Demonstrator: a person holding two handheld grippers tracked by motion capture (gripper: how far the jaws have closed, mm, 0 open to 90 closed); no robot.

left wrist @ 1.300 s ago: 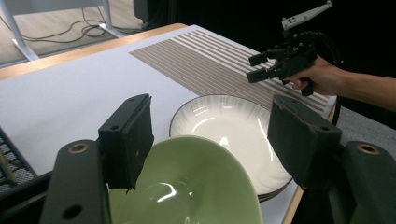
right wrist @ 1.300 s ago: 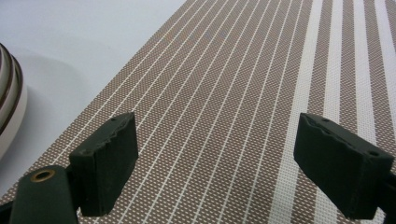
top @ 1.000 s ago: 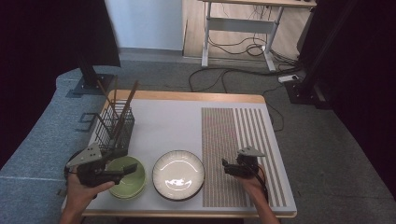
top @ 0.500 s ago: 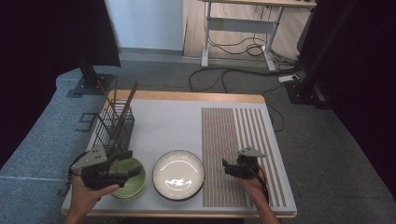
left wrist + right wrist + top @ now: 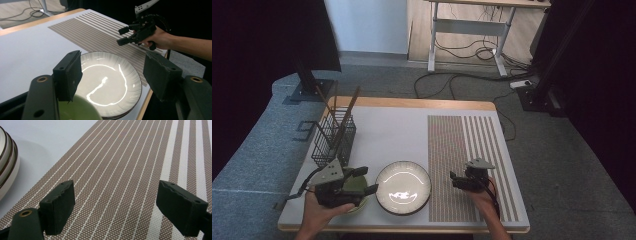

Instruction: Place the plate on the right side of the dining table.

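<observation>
Two hand-held claws are shown above a white rectangular counter with a wooden edge. The left claw is held over the near left corner of the counter, directly above a stack of green round plates, of which a green rim is seen at the bottom of the left gripper view. Its jaws are spread apart and nothing is gripped between them. Just beside the green plates, toward the middle of the near edge, a stack of white round ceramic plates with dark brown rims is set; in the left gripper view the topmost plate is framed between the two jaws, and its glossy face carries bright reflections.

The right claw is held low over a brown-and-white striped woven placemat that covers the right part of the counter. Its jaws are likewise spread wide with nothing between them, as is confirmed in the right gripper view, where the weave of the placemat is seen between them and the stacked white rims are caught at the left margin.

Near the left edge of the counter, behind the green plates, a black wire basket is placed, in which several brown wooden sticks stand tilted.
</observation>
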